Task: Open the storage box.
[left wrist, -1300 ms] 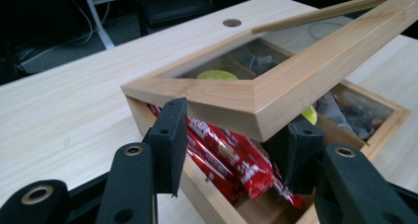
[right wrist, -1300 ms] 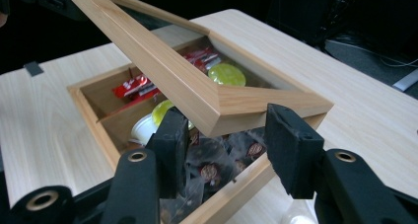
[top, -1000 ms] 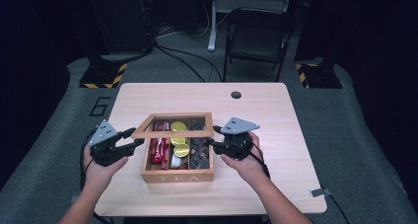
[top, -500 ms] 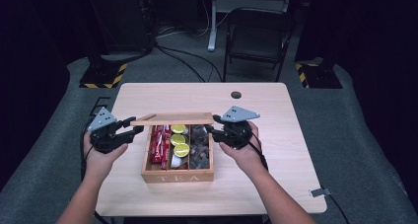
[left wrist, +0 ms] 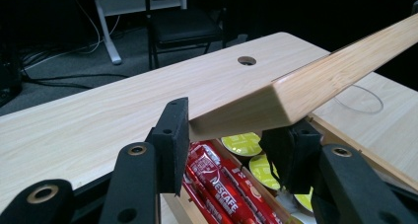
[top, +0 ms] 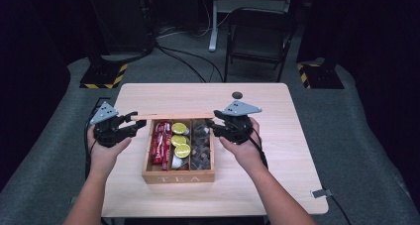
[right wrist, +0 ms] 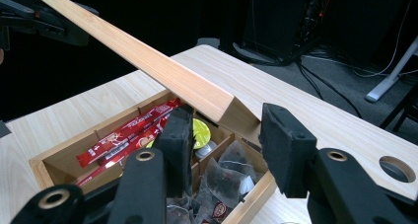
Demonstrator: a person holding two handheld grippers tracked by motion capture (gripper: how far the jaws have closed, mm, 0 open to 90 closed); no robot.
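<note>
A wooden tea box (top: 178,177) stands mid-table with its compartments uncovered: red Nescafe sticks (top: 161,140), yellow-green capsules (top: 181,140) and tea bags (top: 200,145). Its wooden lid (top: 173,116) hangs above the box's far edge, seen edge-on as a thin strip. My left gripper (top: 137,123) grips the lid's left end, and my right gripper (top: 215,123) grips its right end. In the left gripper view the lid's corner (left wrist: 320,81) sits between the pads of the left gripper (left wrist: 231,145), whose jaws have just been opening slightly. In the right gripper view the lid (right wrist: 148,61) ends between the pads of the right gripper (right wrist: 226,135).
A round hole (top: 237,95) is cut in the table near its far edge. Beyond the table stand a folding chair (top: 257,41) and floor cables. Bare tabletop (top: 277,150) lies to the right of the box and in front of it.
The lid lay flat over the box a second ago. Both grippers have since lifted and tilted it toward the far side, uncovering the compartments.
</note>
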